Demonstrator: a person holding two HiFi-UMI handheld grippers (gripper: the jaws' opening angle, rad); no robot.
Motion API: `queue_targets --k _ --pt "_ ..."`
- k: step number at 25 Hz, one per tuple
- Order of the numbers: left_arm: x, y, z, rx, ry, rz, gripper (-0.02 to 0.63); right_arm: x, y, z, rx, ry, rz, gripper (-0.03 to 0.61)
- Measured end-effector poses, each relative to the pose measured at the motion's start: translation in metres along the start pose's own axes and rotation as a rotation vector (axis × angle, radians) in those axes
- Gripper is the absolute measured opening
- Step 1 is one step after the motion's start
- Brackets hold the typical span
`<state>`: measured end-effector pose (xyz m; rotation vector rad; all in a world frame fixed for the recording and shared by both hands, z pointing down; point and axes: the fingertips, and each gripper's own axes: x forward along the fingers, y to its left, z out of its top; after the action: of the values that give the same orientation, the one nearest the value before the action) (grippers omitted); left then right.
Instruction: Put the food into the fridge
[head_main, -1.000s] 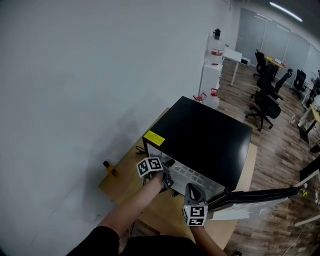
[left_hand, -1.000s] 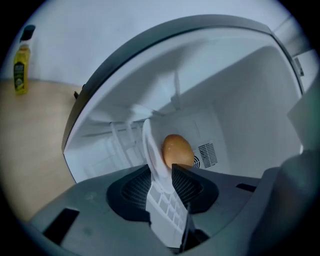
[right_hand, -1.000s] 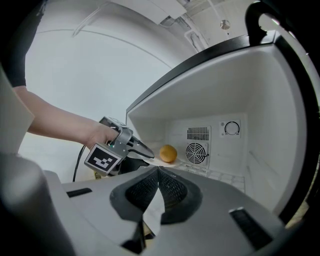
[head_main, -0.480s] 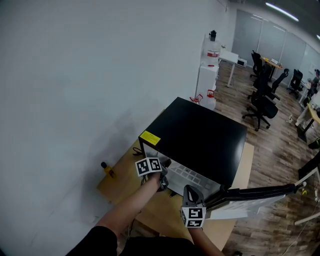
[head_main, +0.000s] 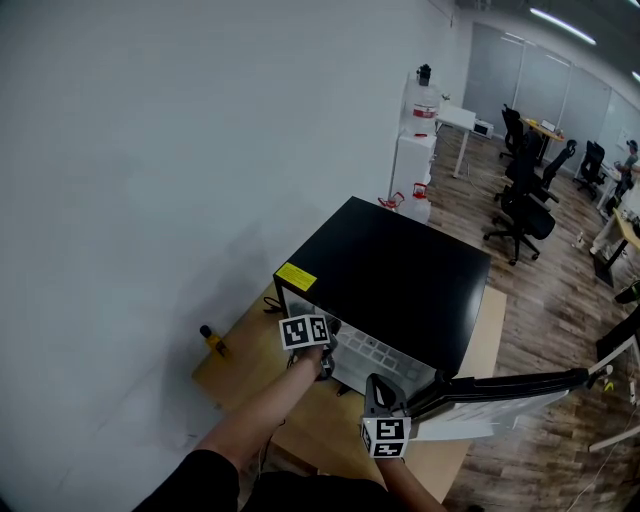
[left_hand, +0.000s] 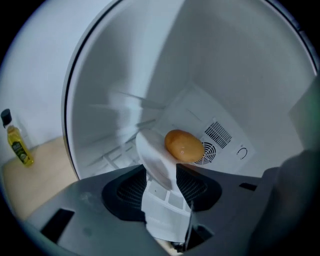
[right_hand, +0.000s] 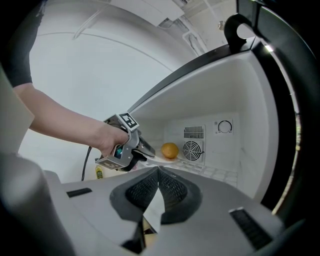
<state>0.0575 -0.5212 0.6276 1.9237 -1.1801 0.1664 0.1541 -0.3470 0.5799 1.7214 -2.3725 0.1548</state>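
A black mini fridge (head_main: 400, 270) stands on a wooden table (head_main: 250, 375) with its door (head_main: 500, 385) swung open to the right. An orange (left_hand: 183, 145) lies on a white plate (left_hand: 155, 160) that rests on the wire shelf inside. My left gripper (head_main: 322, 362) reaches into the fridge mouth. Its jaws stand apart with the plate's near rim between them, and the pads seem to be off it. In the right gripper view the orange (right_hand: 170, 150) sits just past the left gripper (right_hand: 147, 155). My right gripper (head_main: 385, 385) hangs in front of the opening, shut and empty.
A small yellow bottle (head_main: 213, 339) stands at the table's left edge by the white wall. The open door juts out over the table's right side. Office chairs (head_main: 525, 205) and water dispensers (head_main: 415, 150) stand far behind on the wooden floor.
Hardly anything differs. The head view has drifted a little, and both grippers keep their places at the fridge opening.
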Motion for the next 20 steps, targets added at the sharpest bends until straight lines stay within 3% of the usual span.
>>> queue_targets --k 10,15,20 --pt "0.0027 0.0033 -0.0050 0.314 -0.012 0.116 0.246 -0.0054 -0.0046 -0.0033 -0.014 0.012 -0.003 0.060" --pt "0.0025 0.0044 -0.0069 0.360 -0.047 0.160 0.276 -0.0057 -0.0021 -0.0069 -0.012 0.022 -0.003 0.060" --pt "0.0016 0.0002 -0.0064 0.368 -0.069 0.130 0.302 -0.0062 0.0010 -0.0093 -0.009 0.026 0.002 0.060"
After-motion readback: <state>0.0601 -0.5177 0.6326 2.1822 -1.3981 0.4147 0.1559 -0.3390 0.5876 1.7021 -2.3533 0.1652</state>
